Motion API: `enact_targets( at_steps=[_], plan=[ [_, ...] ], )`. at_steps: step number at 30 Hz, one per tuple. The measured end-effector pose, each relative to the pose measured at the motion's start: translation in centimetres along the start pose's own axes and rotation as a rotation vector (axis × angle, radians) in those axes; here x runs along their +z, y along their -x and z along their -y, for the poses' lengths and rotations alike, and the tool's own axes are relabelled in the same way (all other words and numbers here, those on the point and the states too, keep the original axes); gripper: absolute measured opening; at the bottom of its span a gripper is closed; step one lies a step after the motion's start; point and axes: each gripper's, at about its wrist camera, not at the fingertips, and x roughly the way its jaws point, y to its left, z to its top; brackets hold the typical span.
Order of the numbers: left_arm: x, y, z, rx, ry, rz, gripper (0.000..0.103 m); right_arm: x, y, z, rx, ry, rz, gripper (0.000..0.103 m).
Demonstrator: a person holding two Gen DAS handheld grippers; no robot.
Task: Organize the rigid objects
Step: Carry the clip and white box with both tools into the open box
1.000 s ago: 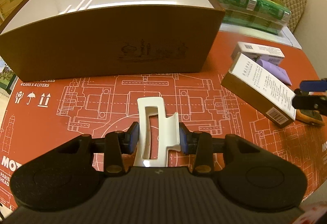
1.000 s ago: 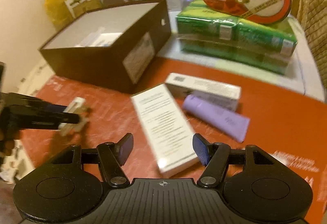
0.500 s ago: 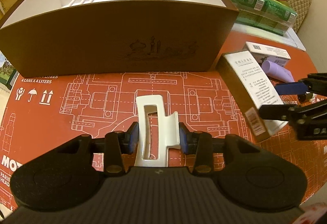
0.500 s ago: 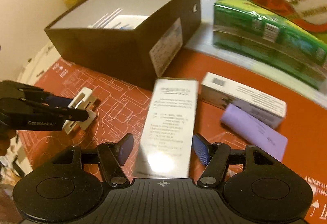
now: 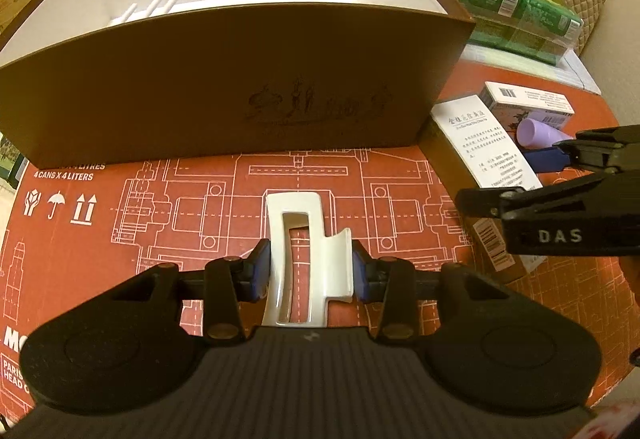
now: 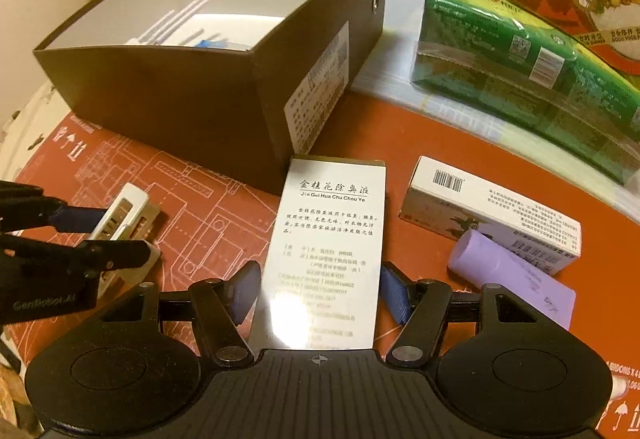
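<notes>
Red blueprint-printed mat (image 5: pixel 168 199) before brown box (image 5: pixel 224 91). Left gripper (image 5: pixel 308 271) clamps white hair clip (image 5: pixel 298 239); right gripper (image 6: pixel 318 289), jaws open, straddles tall white carton (image 6: pixel 328 239).

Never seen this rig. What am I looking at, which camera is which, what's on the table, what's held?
No robot arm: a person holds two hand-held two-finger grippers, each with a fisheye camera looking along its fingers. The left wrist view shows the left gripper shut on a white hair clip. The right wrist view shows the right gripper straddling a tall white text-printed box; its pads look slightly apart from the box, so no grip yet. On the red printed mat sit an open brown box with white items inside, a smaller white carton and a purple tube. Green packs are stacked behind.
</notes>
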Motion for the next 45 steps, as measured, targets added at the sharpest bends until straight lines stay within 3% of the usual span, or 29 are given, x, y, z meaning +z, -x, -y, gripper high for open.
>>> enact_targets(
  at_steps=[15,30,38,45],
  plan=[
    [-0.6,1.2,-0.2,-0.001,-0.007,0.023,0.035,-0.6,1.8,0.0,0.017,-0.033,0.017,0.057],
    [-0.1,7.7,-1.6,-0.031,0.022,0.157,0.035,-1.2,8.6,0.1,0.086,-0.05,0.111,0.057],
    [2.7,11.1,-2.3,-0.043,0.007,0.254,0.035,1.7,12.0,-1.1,0.153,-0.058,0.223,0.057],
    [6.4,11.9,-3.5,-0.036,-0.022,0.316,0.035,6.6,11.6,-2.8,0.215,-0.067,0.279,0.057]
  ],
)
